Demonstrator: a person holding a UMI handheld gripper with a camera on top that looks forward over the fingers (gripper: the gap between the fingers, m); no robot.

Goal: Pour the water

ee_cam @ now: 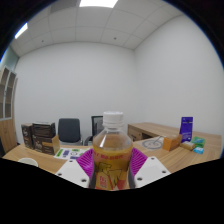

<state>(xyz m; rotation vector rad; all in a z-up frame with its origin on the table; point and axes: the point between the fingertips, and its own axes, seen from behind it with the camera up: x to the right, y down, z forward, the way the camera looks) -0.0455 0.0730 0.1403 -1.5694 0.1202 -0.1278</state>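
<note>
An office room with white walls and a panelled ceiling with lit lamps frames the scene, the camera riding level and looking across the furniture. A long desk runs along the far side, carrying dark boxes at one end, with a grey chair pushed in behind it. A second wooden desk stands off to the other side, bearing an orange box, a purple carton and a few smaller items too small to tell apart.

Close to the lens, a clear plastic bottle stands upright between the fingers of the gripper, its white cap still on. The bottle holds a pale yellowish drink that reaches up near the shoulder. A bright label wraps its lower body. The purple pads lie against the bottle on both sides at about label height, and the fingers appear closed on it; its base is hidden, so whether it rests on anything cannot be told.

Judged from its fill, the bottle will be fairly heavy, with liquid that shifts as it tips. Thin plastic walls will likely give under a hard squeeze, and the smooth label may slip. The mid-body grip, below the shoulder, looks the sound place to hold. The cap would need to come off before any pouring.
</note>
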